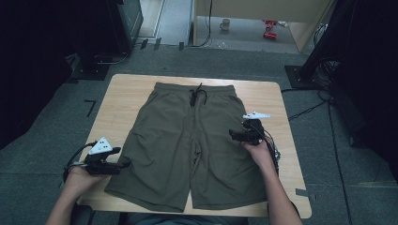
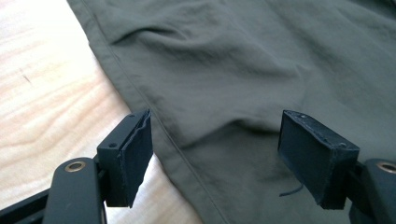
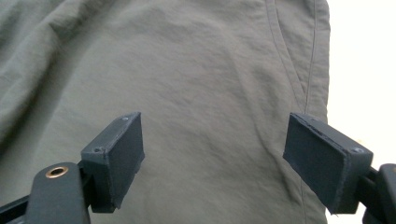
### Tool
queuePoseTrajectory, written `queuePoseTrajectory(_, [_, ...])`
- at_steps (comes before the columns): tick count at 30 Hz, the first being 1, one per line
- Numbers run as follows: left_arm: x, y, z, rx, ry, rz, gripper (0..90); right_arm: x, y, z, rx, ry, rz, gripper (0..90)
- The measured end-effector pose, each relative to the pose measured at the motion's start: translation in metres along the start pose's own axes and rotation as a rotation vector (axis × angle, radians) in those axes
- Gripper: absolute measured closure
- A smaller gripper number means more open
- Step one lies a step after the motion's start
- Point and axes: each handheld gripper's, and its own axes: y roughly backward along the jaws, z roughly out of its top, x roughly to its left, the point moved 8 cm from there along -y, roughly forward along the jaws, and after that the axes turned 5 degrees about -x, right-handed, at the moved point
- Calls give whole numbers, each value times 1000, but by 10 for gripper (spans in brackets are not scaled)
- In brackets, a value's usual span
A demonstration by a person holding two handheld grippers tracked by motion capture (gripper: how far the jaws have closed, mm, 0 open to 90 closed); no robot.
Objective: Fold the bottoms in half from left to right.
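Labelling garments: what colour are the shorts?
Plain olive green shorts, no pattern; the high view shows them best.

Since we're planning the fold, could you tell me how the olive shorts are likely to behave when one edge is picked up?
The shorts would probably drape limply: the thin cloth lies flat on the table with soft wrinkles. They look light, so a pinch at the side seam should lift them. The drawstring may dangle loose.
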Motion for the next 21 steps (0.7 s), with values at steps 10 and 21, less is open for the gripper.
queuePoseTrajectory(10, [-6, -4, -11, 27, -41, -18, 309, 16, -4, 10, -32, -13, 50, 160])
queuePoseTrajectory(21, [-11, -3, -24, 6, -44, -16, 290, 40, -14, 25, -31, 41, 103, 182])
